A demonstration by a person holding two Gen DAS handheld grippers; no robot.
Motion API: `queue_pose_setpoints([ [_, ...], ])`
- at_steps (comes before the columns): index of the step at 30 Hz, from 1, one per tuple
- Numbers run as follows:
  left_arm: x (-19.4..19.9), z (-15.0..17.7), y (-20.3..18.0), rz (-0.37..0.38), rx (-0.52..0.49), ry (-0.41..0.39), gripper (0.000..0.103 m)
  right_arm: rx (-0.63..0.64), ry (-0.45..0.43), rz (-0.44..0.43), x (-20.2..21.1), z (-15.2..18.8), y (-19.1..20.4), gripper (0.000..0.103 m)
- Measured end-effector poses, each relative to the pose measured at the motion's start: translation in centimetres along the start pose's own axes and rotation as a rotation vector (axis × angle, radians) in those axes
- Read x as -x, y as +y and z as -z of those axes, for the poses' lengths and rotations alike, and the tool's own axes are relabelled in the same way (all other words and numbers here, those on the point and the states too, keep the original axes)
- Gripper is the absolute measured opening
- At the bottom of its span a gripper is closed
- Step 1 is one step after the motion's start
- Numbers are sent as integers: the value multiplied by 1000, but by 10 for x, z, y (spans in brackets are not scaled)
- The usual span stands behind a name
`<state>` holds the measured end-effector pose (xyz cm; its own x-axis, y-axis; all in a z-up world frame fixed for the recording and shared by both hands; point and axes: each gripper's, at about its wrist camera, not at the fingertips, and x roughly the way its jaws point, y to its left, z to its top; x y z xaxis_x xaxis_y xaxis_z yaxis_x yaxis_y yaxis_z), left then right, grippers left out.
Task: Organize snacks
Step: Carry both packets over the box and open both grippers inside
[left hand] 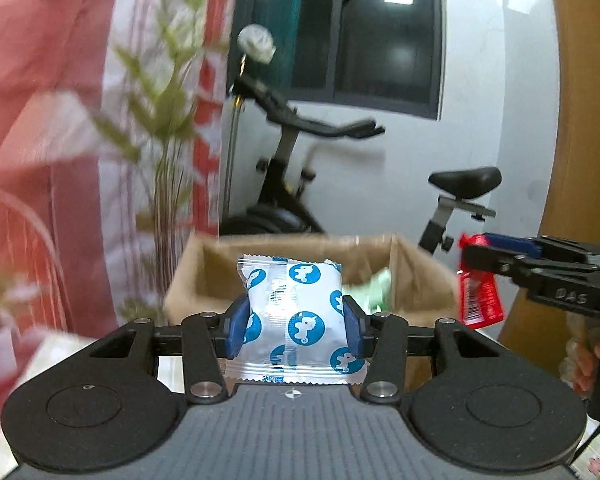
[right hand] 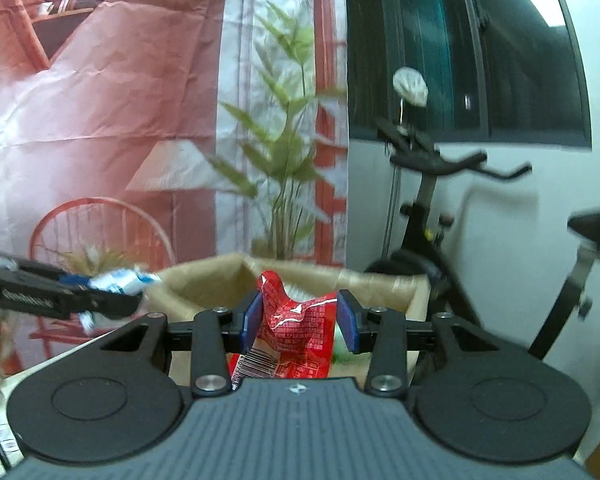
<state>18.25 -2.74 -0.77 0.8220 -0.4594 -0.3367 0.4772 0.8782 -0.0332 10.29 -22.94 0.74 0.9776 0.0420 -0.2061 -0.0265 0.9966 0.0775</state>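
Behind everything we see a big pink printed curtain [right hand: 100,100], a leafy green plant [right hand: 284,152] and a black exercise bike [left hand: 300,152] by a dark window. Close in front of us sits a brown cardboard box [left hand: 204,272] with its top open.

We hold one snack in each tool. Our left gripper [left hand: 296,326] is squeezed on a white packet with blue round pictures [left hand: 296,312]. The packet stands up between the blue pads and looks puffy and smooth, with crimped ends. Our right gripper [right hand: 300,322] is squeezed on a red packet [right hand: 296,328]. It is shiny and crinkled, with a barcode near the bottom.

Both packets hang in the air near the front of the box, not in it yet. Something pale green [left hand: 376,284] already lies inside, but it is too blurry to name.

We think we are carrying the snacks to the box. Next we would need to reach over the rim, go lower, and let go so they drop inside.
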Motion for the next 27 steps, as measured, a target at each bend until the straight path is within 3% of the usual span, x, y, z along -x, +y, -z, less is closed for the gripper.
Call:
queue_pose_setpoints([
  [6, -45, -32, -6, 1, -6, -6, 50, 21, -7, 28, -43, -11, -14, 42],
  [12, -85, -23, -3, 15, 39, 67, 52, 12, 64, 84, -70, 8, -28, 49],
  [14, -94, -17, 3, 25, 90, 91, 65, -12, 100, 99, -74, 15, -32, 52],
  [20, -83, -10, 13, -4, 87, 110, 68, -76, 113, 90, -59, 17, -44, 58],
  [27, -38, -7, 16, -29, 98, 112, 68, -137, 117, 45, -26, 12, -47, 60],
])
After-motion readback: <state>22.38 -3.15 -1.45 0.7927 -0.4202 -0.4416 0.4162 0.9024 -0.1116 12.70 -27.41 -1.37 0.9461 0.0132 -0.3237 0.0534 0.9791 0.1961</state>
